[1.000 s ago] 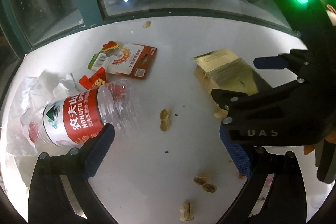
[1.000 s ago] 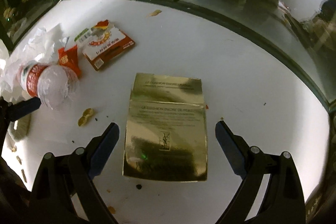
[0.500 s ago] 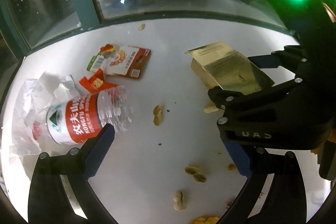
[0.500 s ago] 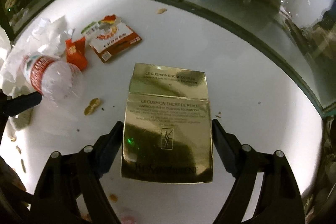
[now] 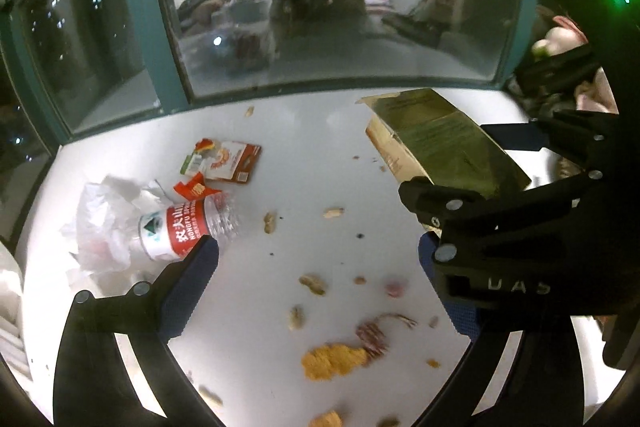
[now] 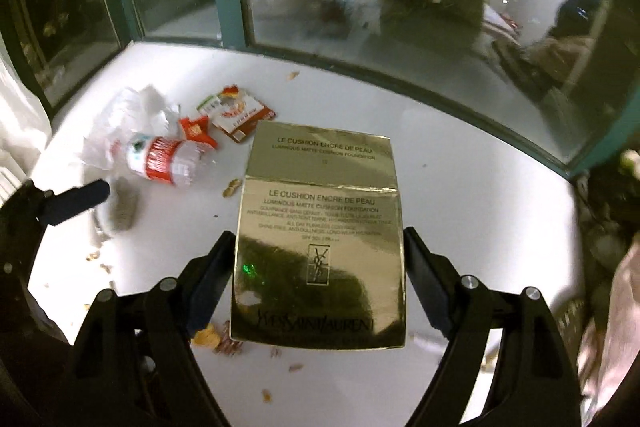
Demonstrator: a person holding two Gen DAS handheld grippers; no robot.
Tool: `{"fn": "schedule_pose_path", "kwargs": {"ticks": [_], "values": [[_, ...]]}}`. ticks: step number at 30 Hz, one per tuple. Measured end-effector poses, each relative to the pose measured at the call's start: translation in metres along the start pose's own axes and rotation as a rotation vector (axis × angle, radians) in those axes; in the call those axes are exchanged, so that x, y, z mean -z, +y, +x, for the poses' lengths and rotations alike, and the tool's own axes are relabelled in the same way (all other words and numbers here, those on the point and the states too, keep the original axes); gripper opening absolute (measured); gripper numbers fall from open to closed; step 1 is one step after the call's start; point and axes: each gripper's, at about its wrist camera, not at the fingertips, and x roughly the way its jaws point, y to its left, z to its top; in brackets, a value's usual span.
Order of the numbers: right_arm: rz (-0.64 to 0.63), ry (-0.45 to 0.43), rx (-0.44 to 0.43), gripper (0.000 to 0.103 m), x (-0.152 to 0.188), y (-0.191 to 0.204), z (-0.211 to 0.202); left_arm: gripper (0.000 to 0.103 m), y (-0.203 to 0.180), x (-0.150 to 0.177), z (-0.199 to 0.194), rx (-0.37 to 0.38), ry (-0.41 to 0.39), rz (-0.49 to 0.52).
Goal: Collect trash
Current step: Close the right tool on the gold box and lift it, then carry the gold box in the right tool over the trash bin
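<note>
My right gripper (image 6: 318, 259) is shut on a gold cosmetics box (image 6: 320, 227) and holds it lifted above the white table (image 6: 460, 163); its top flap stands open. The box (image 5: 440, 143) and the right gripper (image 5: 520, 179) also show at the right of the left wrist view. My left gripper (image 5: 316, 267) is open and empty, above scattered peanut shells (image 5: 272, 223). A plastic water bottle with a red label (image 5: 184, 231) lies just beyond my left fingertip (image 5: 192, 275). One left finger (image 6: 76, 203) shows in the right wrist view.
Crumpled white plastic (image 5: 100, 223), a red torn wrapper (image 5: 194, 189) and a red-and-white snack packet (image 5: 228, 163) lie at the left. Orange crumbs (image 5: 332, 361) and a striped candy wrapper (image 5: 376, 335) lie near the front. A teal-framed window (image 5: 136, 27) borders the table's far edge.
My right gripper closed on the gold box and lifted it off the table. My left gripper pulled back and up, so more shells and crumbs came into view.
</note>
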Motion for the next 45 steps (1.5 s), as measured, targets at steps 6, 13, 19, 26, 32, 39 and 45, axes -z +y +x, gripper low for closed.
{"fn": "schedule_pose_path", "kwargs": {"ticks": [6, 13, 19, 26, 32, 39, 45], "values": [[0.044, -0.073, 0.027, 0.079, 0.020, -0.007, -0.047, 0.097, -0.018, 0.017, -0.046, -0.004, -0.030, 0.022], [0.045, -0.111, 0.037, 0.079, 0.046, -0.009, -0.084, 0.097, -0.024, 0.030, -0.078, -0.041, -0.046, -0.018], [0.011, -0.128, 0.009, 0.079, 0.067, -0.003, -0.109, 0.097, -0.031, 0.037, -0.099, -0.083, -0.059, -0.054], [-0.011, -0.149, -0.017, 0.079, 0.091, -0.011, -0.131, 0.097, -0.050, 0.052, -0.119, -0.124, -0.054, -0.099], [-0.017, -0.143, -0.045, 0.079, 0.120, -0.021, -0.145, 0.097, -0.073, 0.072, -0.130, -0.172, -0.024, -0.126], [-0.018, -0.127, -0.069, 0.079, 0.147, -0.025, -0.154, 0.097, -0.084, 0.097, -0.149, -0.207, 0.001, -0.167], [-0.043, -0.140, -0.051, 0.079, 0.157, -0.009, -0.166, 0.097, -0.074, 0.111, -0.162, -0.216, -0.005, -0.184]]}}
